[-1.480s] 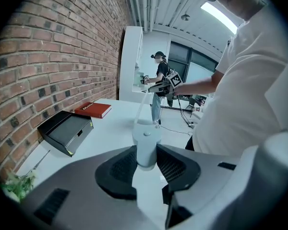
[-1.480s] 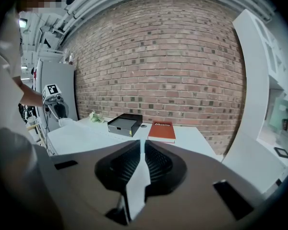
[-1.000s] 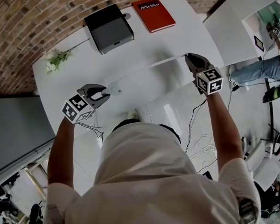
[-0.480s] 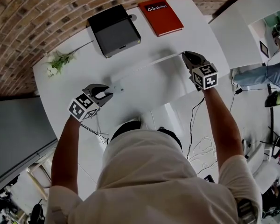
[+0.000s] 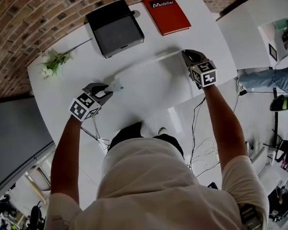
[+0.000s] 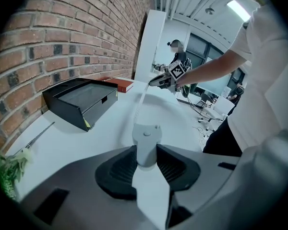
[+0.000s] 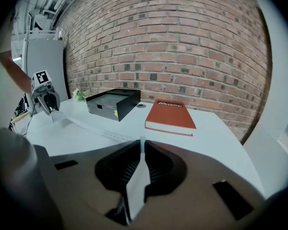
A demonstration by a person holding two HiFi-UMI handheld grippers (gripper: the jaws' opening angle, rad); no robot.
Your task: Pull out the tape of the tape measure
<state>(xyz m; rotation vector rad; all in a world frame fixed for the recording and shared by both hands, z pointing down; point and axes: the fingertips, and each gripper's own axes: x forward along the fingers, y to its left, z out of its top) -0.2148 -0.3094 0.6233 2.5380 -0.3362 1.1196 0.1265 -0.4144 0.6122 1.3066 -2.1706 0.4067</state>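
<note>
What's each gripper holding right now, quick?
Left gripper: shut on the tape measure case.
Right gripper: shut on the end of the tape, which stretches between the two.

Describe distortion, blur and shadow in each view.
Head view: fisheye bends the brick wall and table edge; light is even, shadows faint. Left gripper view: black vignetted corners; the fingers, close up, look soft around the tape measure case. Right gripper view: the tape nearest the lens blurs, the red book is sharp.
</note>
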